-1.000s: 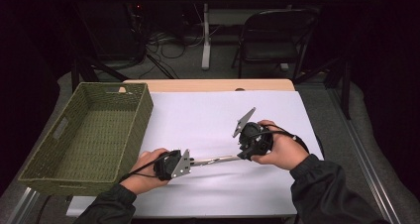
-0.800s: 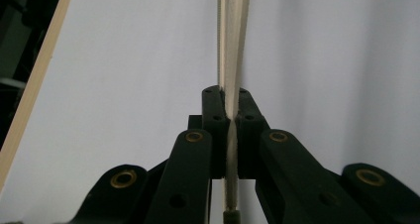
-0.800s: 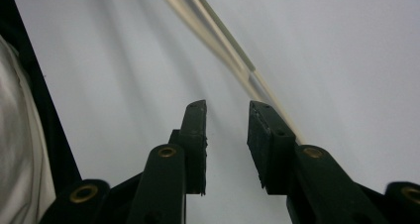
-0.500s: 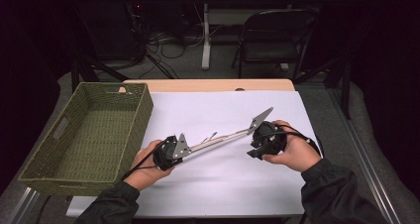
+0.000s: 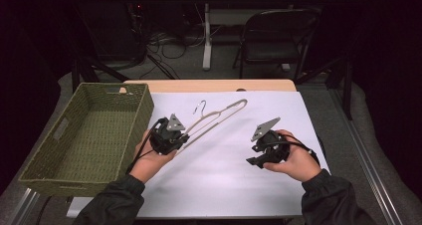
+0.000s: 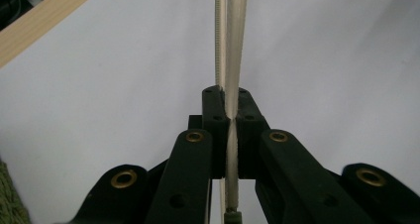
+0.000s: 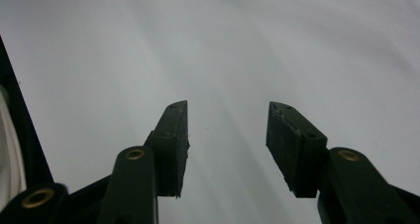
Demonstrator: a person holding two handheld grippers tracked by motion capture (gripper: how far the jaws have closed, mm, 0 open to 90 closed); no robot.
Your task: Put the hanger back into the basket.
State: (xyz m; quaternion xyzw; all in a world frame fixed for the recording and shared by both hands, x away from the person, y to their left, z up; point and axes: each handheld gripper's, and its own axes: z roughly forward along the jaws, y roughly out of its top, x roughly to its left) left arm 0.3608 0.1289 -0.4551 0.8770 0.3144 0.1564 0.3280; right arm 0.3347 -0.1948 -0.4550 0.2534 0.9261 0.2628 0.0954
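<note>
Above the white sheet (image 5: pixel 224 185), just right of the basket (image 5: pixel 144 105), keep the left gripper (image 5: pixel 185 138) pinched hard on the end of the hanger (image 5: pixel 219 114) exactly as it stands (pads meeting on the pale arm, no gap to speak of). Judge the step as carrying the hanger across to the basket with one hand. Hold the far end and the hook tilted up off the sheet, so as not to drag or snag on the woven wall. Swing slowly, since a long thing gripped at one tip probably wants to twist in the pads. Clear the near rim first, then lower along the length of the basket rather than across it, and let go only once most of it rests inside. Leave the right gripper (image 5: pixel 251 161) low over the sheet at the right, well apart from the hanger, its jaws just opened wide with nothing between them. Bring it in only to steady a swinging hook.
</note>
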